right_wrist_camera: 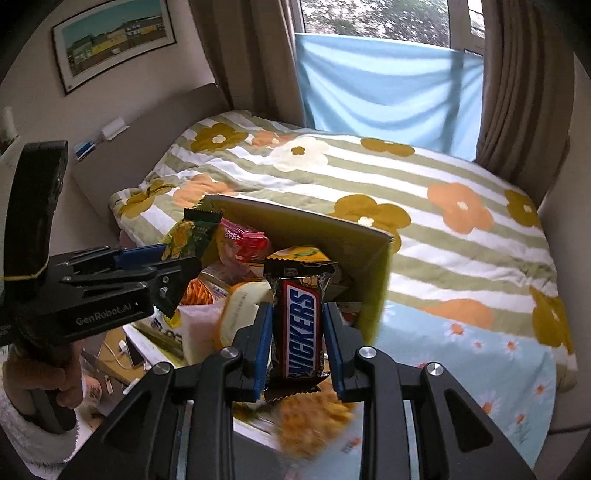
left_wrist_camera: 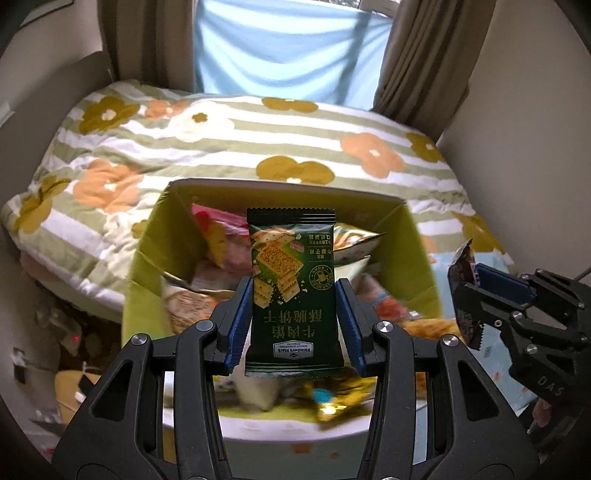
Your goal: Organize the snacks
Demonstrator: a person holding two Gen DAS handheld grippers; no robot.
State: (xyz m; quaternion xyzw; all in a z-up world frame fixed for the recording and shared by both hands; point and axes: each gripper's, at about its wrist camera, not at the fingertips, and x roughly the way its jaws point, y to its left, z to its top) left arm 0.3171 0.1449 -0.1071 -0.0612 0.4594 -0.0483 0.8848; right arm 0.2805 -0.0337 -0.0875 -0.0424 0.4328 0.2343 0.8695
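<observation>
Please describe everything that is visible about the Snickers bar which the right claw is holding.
The Snickers bar is a full-size bar in a glossy brown plastic wrapper with crimped, zigzag ends. Its blue "SNICKERS" lettering sits on a white field with a red border and reads along the bar's length. The wrapper looks sealed and unopened. The bar stands upright along the fingers of the right claw, whose blue pads press on its two long sides. It is held in the air above the open cardboard box of snacks.

Soft daylight from window (right_wrist_camera: 373,18) thru blue cloth (left_wrist_camera: 291,48), fairly dim indoors; heavy fisheye bend + dark corners, motion blur on snacks at bottom (right_wrist_camera: 314,421).
</observation>
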